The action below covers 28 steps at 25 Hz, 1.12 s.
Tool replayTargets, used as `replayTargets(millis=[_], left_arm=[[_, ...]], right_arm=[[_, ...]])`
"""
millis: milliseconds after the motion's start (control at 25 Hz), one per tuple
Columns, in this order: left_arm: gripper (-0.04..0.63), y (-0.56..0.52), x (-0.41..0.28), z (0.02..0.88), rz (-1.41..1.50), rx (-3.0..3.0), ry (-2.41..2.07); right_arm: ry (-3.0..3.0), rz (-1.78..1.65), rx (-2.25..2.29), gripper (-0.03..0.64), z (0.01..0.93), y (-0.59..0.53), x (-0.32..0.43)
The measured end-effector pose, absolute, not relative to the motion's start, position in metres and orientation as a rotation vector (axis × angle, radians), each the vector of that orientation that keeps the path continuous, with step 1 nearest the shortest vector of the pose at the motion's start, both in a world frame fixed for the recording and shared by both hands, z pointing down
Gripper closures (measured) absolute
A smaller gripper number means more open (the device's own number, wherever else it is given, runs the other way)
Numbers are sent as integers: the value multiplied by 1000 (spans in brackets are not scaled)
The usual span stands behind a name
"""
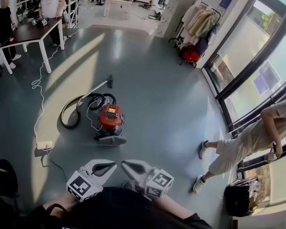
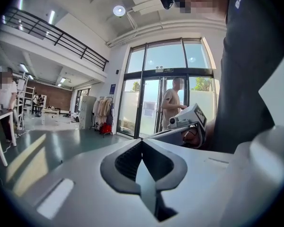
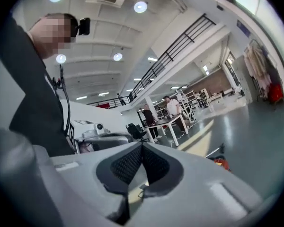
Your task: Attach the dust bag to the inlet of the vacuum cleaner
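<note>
Though print on the vacuum cleaner [image 1: 109,118] blurs, left gripper [image 1: 113,165] and right gripper [image 1: 125,164] — empty — are closed.

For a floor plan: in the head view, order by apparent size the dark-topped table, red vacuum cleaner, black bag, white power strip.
1. Dark-topped table
2. Black bag and red vacuum cleaner, roughly alike
3. White power strip, smallest

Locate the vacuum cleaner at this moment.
In the head view, the red vacuum cleaner sits on the floor left of centre, its hose curled at its left.
</note>
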<state>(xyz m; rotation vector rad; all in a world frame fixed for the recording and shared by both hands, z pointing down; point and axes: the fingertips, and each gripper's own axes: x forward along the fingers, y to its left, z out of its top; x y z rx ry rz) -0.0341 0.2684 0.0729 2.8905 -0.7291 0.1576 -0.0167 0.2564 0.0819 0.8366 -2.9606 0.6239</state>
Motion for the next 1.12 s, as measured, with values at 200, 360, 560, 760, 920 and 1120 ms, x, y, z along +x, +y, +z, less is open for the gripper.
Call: replayTargets(millis=[200, 360, 560, 760, 920, 1120], left_arm=[[581, 268, -33, 81, 172, 2911, -693], [581, 268, -32, 79, 211, 2937, -662], [580, 266, -41, 83, 242, 2922, -697], [580, 268, -43, 86, 274, 2927, -720], [580, 269, -44, 88, 275, 2910, -749], [580, 270, -44, 89, 279, 2900, -756]], right_arm=[[-2900, 400, 882, 624, 92, 269, -20], [-2915, 371, 934, 624, 84, 264, -20], [-2952, 339, 902, 624, 82, 263, -30], [-2966, 358, 865, 624, 85, 262, -34], [-2973, 370, 823, 624, 93, 264, -34], [-2971, 385, 790, 624, 94, 265, -36]])
